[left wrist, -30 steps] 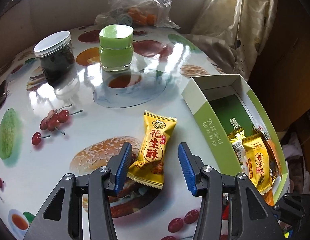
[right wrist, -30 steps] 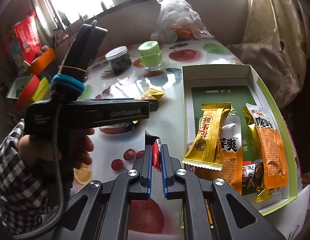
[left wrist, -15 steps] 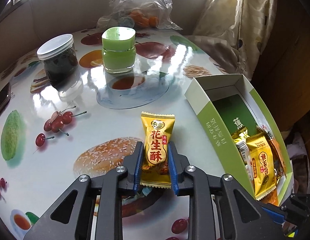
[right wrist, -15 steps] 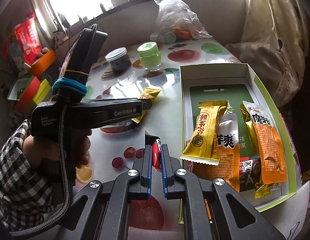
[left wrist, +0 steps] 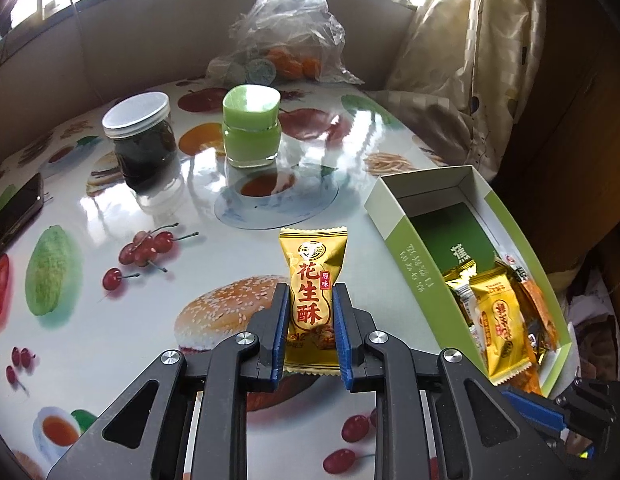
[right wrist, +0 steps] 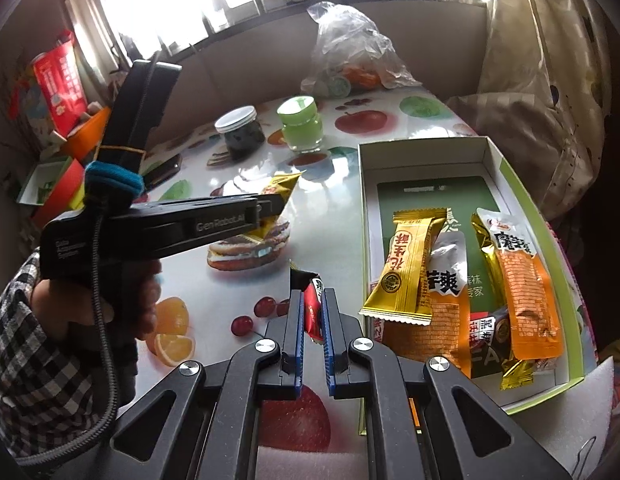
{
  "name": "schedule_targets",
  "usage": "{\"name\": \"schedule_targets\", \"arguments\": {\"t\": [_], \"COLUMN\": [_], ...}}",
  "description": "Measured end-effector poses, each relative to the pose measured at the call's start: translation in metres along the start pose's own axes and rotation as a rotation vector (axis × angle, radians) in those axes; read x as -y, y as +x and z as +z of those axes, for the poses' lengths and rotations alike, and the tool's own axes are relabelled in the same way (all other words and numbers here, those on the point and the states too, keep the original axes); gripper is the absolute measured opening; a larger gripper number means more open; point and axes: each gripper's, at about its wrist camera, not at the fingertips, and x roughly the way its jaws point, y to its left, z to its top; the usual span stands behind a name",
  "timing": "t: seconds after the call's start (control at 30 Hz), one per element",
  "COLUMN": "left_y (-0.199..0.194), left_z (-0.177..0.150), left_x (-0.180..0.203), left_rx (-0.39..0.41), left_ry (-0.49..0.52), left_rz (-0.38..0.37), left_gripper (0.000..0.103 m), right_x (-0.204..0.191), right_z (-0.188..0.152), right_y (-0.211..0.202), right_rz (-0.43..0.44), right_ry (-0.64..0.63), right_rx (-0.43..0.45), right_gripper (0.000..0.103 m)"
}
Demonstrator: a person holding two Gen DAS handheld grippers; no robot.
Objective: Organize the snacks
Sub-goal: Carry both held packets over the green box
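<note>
My left gripper (left wrist: 310, 300) is shut on a yellow peanut-candy packet (left wrist: 312, 276), which hangs a little above the fruit-print table (left wrist: 109, 320). The right wrist view shows the same packet (right wrist: 279, 186) sticking out past that gripper's black body. My right gripper (right wrist: 312, 300) is shut on a small red and black snack packet (right wrist: 313, 308), just left of the box. The green-and-white box (left wrist: 406, 256) lies at the right and holds several yellow and orange snack packets (right wrist: 410, 272).
A dark jar with a white lid (left wrist: 139, 140) and a green jar (left wrist: 251, 126) stand at the back of the table. Behind them lies a clear plastic bag (left wrist: 283, 36). A phone (left wrist: 13, 212) rests at the left edge. A curtain (left wrist: 470, 80) hangs at the right.
The left jaws closed on the yellow packet that lay on the table and lifted it a little. The right gripper has kept still with its red packet.
</note>
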Motion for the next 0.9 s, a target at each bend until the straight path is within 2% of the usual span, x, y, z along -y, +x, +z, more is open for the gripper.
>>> {"name": "schedule_targets", "arguments": {"t": [0.47, 0.9], "left_y": [-0.037, -0.034], "left_z": [-0.003, -0.010], "left_x": [0.030, 0.074], "left_rx": [0.059, 0.049], "left_ry": [0.049, 0.107], "left_rz": [-0.028, -0.075], "left_gripper": [0.022, 0.022], "right_x": [0.017, 0.056], "right_z": [0.004, 0.002], "right_y": [-0.041, -0.060], "right_rz": [-0.044, -0.127], "right_ry": [0.040, 0.092], "right_rx": [0.088, 0.128], "right_gripper": [0.008, 0.008]}}
